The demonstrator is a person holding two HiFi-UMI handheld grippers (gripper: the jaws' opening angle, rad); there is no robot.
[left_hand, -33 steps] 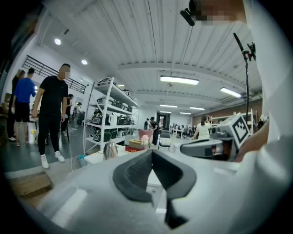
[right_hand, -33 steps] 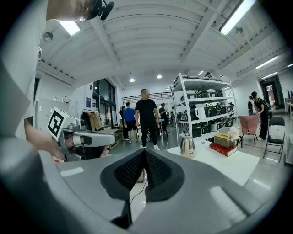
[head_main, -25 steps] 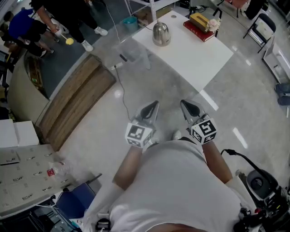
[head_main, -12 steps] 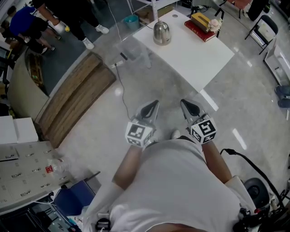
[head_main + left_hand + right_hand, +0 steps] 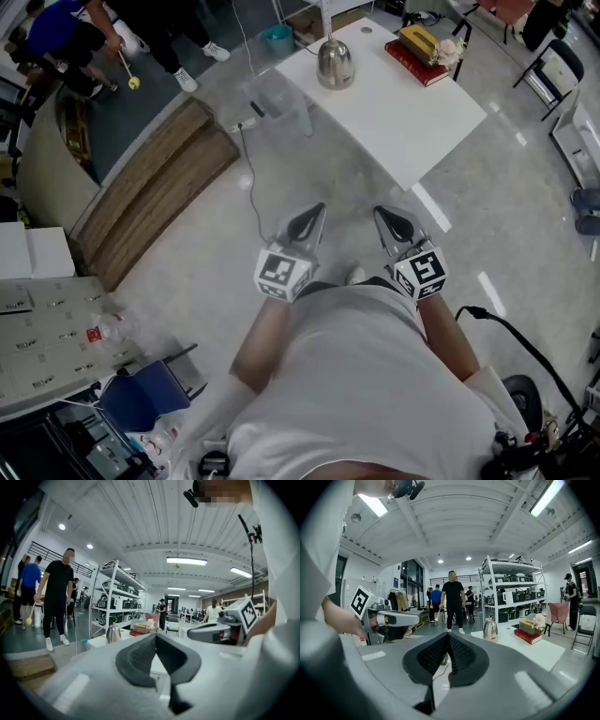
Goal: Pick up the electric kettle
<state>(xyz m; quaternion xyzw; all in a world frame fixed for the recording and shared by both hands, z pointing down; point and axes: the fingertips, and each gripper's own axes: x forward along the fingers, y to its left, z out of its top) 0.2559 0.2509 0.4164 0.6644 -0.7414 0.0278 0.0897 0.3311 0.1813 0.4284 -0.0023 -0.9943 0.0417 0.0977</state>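
Left claw (image 5: 307,223) pressed together, nothing between its pads; held low in front of the person's body, pointing over the floor toward the table (image 5: 403,117); right claw (image 5: 394,223) near it on the right, likewise pressed together and empty.

Kettle (image 5: 335,66), a steel one, stands upright near the table's far left edge; well apart from both claws, open floor between; in the left gripper view it shows left of the closed tips, in the right gripper view right of them.

Table white and mostly bare; a red book (image 5: 412,64) at the far right corner, a yellow box (image 5: 417,42) lying on it.

Floor pale grey and glossy; at far left, people (image 5: 66,37) standing; next a low wooden platform (image 5: 150,202); a thin cable (image 5: 251,183) trails over the floor off the table's left end; behind the table, a white metal rack (image 5: 117,597) loaded with appliances; at far right, a folding chair (image 5: 544,58).
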